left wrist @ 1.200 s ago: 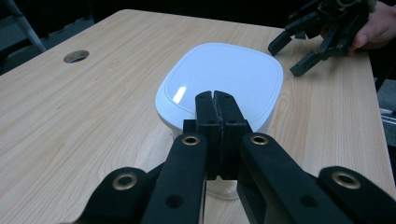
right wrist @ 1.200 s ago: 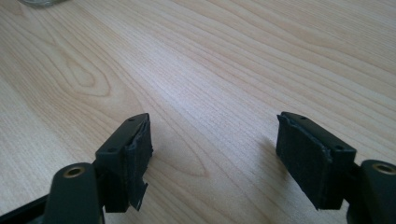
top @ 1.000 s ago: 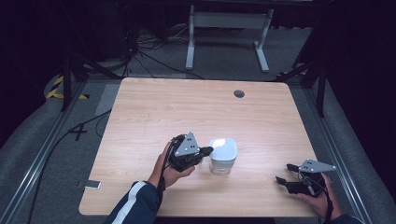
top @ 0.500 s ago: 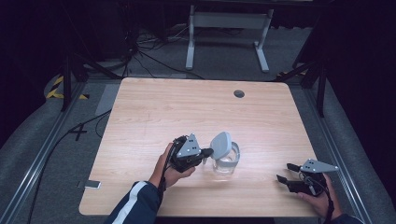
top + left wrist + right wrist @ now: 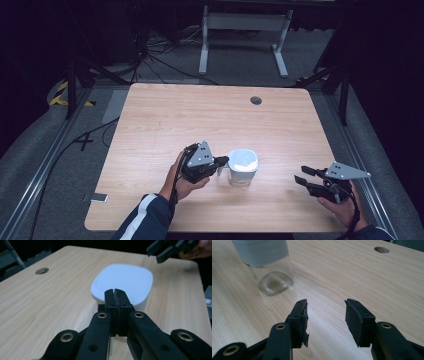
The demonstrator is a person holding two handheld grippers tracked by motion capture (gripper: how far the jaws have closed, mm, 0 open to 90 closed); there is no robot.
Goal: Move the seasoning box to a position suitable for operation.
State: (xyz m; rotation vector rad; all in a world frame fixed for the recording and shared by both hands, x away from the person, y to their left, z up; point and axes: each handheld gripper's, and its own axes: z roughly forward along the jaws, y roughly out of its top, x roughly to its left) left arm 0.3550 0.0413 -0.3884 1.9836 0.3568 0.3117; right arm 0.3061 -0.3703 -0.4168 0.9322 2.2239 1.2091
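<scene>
A clear jar (image 5: 242, 175) with a white lid (image 5: 243, 159) stands upright on the wooden table (image 5: 200, 120), near the front middle. My left gripper (image 5: 222, 161) is shut, its tips against the lid's left edge. In the left gripper view the closed jaws (image 5: 115, 293) sit just in front of the lid (image 5: 125, 281), with nothing between them. My right gripper (image 5: 302, 176) is open near the front right edge, well apart from the jar. Its jaws (image 5: 325, 312) gape over bare wood, and the jar's glass body (image 5: 274, 277) stands beyond them to the left.
A round cable hole (image 5: 256, 100) lies at the table's far right. A metal stand (image 5: 240, 22) and cables lie on the floor behind the table. The right gripper (image 5: 170, 250) also shows far off in the left gripper view.
Half a second ago the jar leaned to the right under the left gripper's push; now it stands upright again. The right gripper has stayed where it was.
</scene>
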